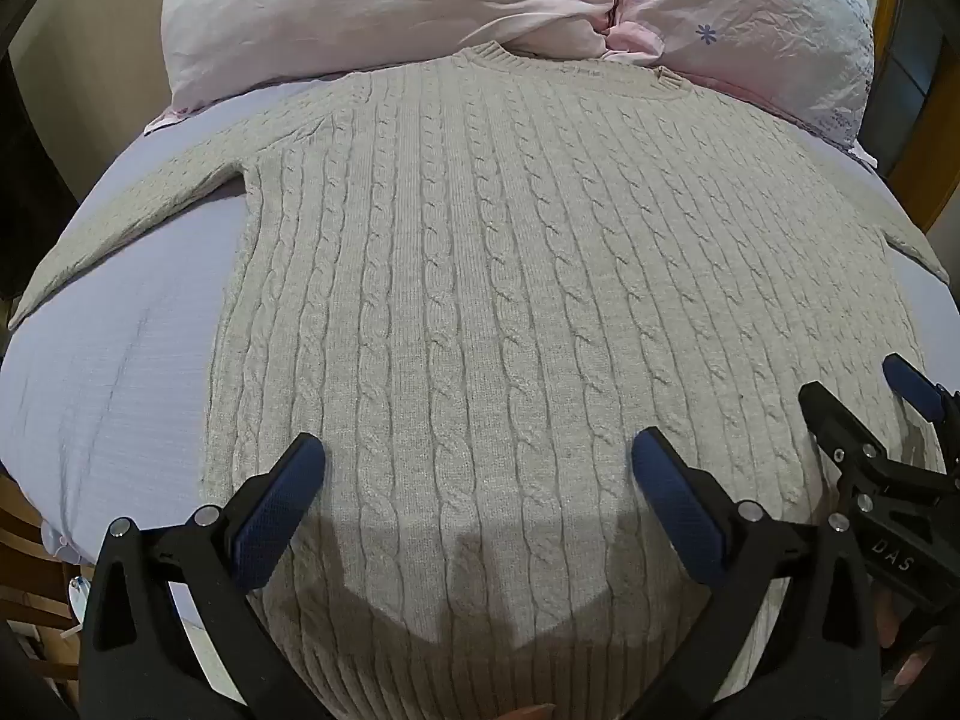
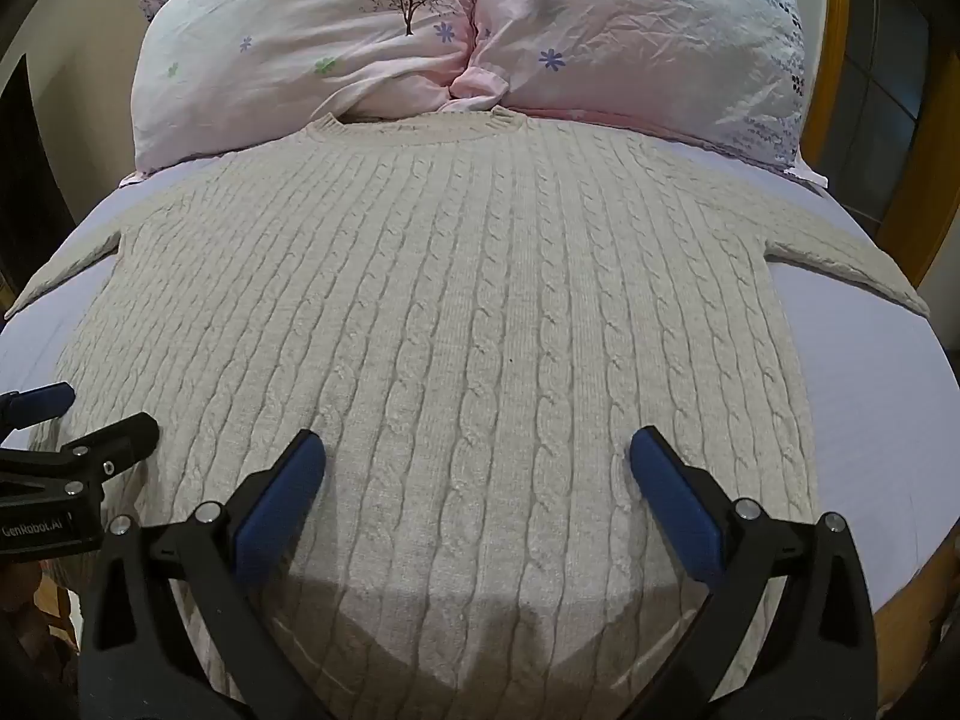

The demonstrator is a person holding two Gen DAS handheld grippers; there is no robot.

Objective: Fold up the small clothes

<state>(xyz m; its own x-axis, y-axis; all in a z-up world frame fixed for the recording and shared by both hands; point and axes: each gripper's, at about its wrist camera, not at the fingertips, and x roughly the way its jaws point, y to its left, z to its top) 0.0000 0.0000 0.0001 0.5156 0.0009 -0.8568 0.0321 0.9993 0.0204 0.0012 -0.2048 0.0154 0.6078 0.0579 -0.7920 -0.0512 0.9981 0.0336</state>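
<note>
A beige cable-knit sweater (image 1: pixel 480 276) lies flat on the bed, collar toward the pillows, both sleeves spread out to the sides; it also fills the right wrist view (image 2: pixel 456 324). My left gripper (image 1: pixel 477 468) is open and empty, hovering over the sweater's lower left part. My right gripper (image 2: pixel 477 468) is open and empty over the lower right part. In the left wrist view the right gripper (image 1: pixel 852 396) shows at the right edge. In the right wrist view the left gripper (image 2: pixel 90 414) shows at the left edge.
The lilac bed sheet (image 1: pixel 120 372) shows on both sides of the sweater (image 2: pixel 870 396). Two pink flowered pillows (image 1: pixel 384 6) (image 2: pixel 636 30) sit just behind the collar. A wooden bed frame (image 2: pixel 936 192) runs along the right edge.
</note>
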